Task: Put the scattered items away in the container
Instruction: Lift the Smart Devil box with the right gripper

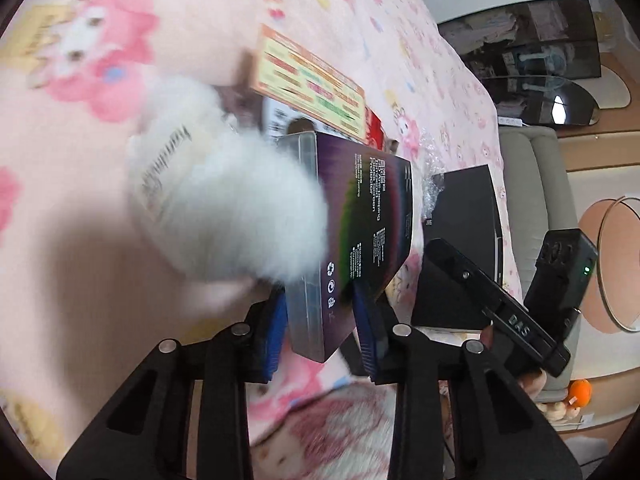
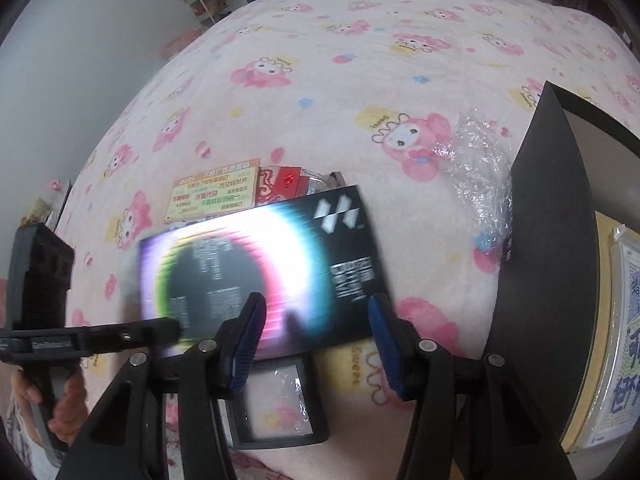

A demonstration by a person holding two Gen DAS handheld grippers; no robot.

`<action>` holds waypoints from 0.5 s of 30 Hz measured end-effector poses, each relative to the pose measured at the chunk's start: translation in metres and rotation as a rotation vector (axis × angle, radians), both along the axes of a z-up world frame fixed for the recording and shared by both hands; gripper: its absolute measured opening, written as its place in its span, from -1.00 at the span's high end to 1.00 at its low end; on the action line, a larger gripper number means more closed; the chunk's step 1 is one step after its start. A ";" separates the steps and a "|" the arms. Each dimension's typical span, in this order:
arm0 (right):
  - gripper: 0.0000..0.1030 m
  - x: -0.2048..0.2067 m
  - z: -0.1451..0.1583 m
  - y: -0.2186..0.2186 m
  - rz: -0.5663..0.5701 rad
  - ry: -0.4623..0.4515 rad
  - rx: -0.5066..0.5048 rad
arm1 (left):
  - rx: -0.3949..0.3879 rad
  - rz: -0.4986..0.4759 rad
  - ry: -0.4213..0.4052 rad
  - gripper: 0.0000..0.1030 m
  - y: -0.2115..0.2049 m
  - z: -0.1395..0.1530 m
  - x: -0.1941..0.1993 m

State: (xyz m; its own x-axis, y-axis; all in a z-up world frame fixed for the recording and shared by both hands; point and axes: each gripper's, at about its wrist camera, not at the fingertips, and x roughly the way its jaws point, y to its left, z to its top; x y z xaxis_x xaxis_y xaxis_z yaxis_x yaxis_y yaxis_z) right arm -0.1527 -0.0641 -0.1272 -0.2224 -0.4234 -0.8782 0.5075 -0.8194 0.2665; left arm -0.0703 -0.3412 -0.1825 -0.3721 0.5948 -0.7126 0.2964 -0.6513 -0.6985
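The left gripper [image 1: 320, 320] had its jaws clamped on the shiny box [image 1: 360, 220], lifting it off the bed [image 2: 360, 60] toward the black container [image 2: 560, 220]. The right gripper [image 2: 316, 344] hung loose, holding nothing.

Glossy iridescent cardboard box [image 2: 260, 264], fleecy cloth blanket [image 2: 340, 80], crinkly bubble wrap [image 2: 476, 160].

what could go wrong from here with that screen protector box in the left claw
1. The left claw grips the screen protector box only by its near corner, so it may pivot or slip out.
2. White fluffy stuff sits against the box and might get dragged along.
3. The black container stands off to the side with crumpled plastic wrap against it; the box could snag the wrap on the way in.
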 end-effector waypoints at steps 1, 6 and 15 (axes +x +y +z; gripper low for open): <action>-0.01 0.002 -0.002 -0.001 0.004 0.003 0.001 | -0.001 0.003 -0.009 0.38 -0.002 0.001 0.003; -0.02 -0.001 -0.010 0.001 -0.029 -0.014 0.007 | -0.081 0.009 -0.040 0.30 0.002 0.000 0.002; -0.18 -0.004 -0.035 -0.002 -0.003 -0.124 -0.014 | -0.136 0.054 -0.046 0.17 0.007 -0.002 -0.015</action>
State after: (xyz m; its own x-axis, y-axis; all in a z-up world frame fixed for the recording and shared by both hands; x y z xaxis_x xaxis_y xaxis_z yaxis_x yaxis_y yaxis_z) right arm -0.1568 -0.0661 -0.1621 -0.1134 -0.4354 -0.8931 0.4673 -0.8166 0.3388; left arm -0.0854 -0.3346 -0.1846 -0.3660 0.4715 -0.8024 0.3631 -0.7215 -0.5896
